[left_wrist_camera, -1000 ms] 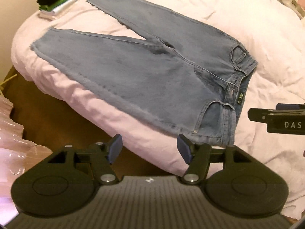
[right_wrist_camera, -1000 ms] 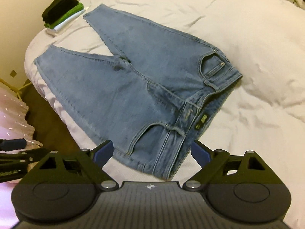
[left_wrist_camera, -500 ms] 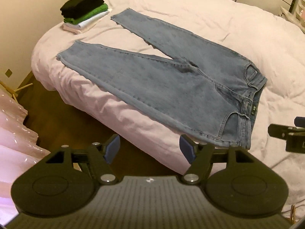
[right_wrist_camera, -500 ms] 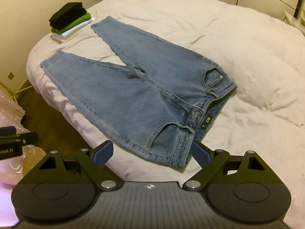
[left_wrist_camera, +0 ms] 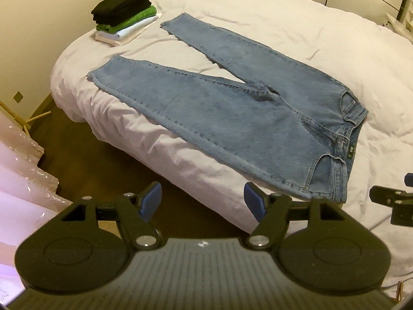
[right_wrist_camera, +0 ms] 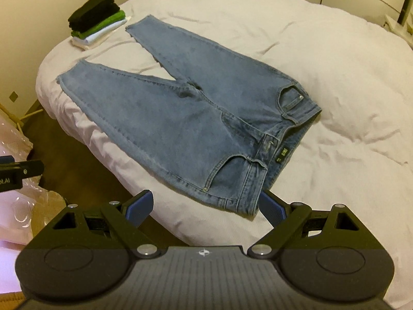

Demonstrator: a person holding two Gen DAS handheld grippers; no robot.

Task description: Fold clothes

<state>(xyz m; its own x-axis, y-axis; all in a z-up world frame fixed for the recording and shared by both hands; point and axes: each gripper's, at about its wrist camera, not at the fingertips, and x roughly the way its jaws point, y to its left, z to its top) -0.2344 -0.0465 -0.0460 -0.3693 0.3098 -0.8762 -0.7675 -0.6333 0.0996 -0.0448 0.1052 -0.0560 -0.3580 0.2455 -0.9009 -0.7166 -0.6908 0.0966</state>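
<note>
A pair of light blue jeans [left_wrist_camera: 232, 108] lies flat on the white duvet [left_wrist_camera: 296, 31], waistband to the right and the two legs spread in a V toward the far left. The near leg runs along the bed's edge. My left gripper [left_wrist_camera: 202, 196] hangs open above that edge and the floor, short of the jeans, with nothing between its blue pads. In the right wrist view the jeans [right_wrist_camera: 180, 118] fill the middle. My right gripper [right_wrist_camera: 205, 204] stands open just short of the waistband's near corner, empty.
A stack of folded clothes [left_wrist_camera: 124, 13], black over green over white, sits at the bed's far left corner. Brown floor [left_wrist_camera: 90, 170] lies below the bed edge, with glossy pink plastic [left_wrist_camera: 20, 180] at the left. Pale cupboards stand behind the bed.
Both grippers have drawn back and up from the jeans, so the whole garment and more of the bed now show. The jeans lie unmoved. The left jaws stand slightly wider.
</note>
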